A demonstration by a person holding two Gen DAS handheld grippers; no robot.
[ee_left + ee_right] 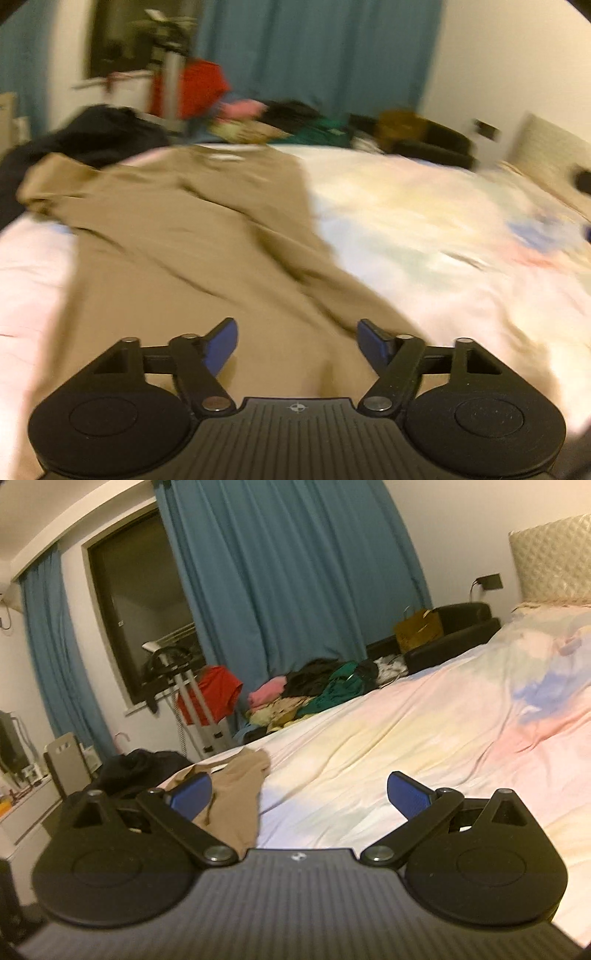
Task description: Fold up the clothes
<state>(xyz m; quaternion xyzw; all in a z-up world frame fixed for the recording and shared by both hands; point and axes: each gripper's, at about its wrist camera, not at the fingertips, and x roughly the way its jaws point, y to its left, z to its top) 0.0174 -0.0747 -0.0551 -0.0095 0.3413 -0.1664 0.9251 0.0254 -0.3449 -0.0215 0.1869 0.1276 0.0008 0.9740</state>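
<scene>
A tan garment [192, 240] lies spread and creased on the pastel bedsheet [424, 236]; the left wrist view is blurred. My left gripper [297, 345] is open just above the garment's near end, holding nothing. In the right wrist view the tan garment [236, 801] lies to the left on the bedsheet [406, 738]. My right gripper [299, 794] is open and empty, over the sheet beside the garment's right edge.
A dark garment [96, 136] lies at the bed's far left corner [144, 768]. A pile of clothes [314, 690] sits beyond the bed by the blue curtain [295, 572]. A red cloth [214, 690] hangs on a stand. A headboard [554, 565] is at right.
</scene>
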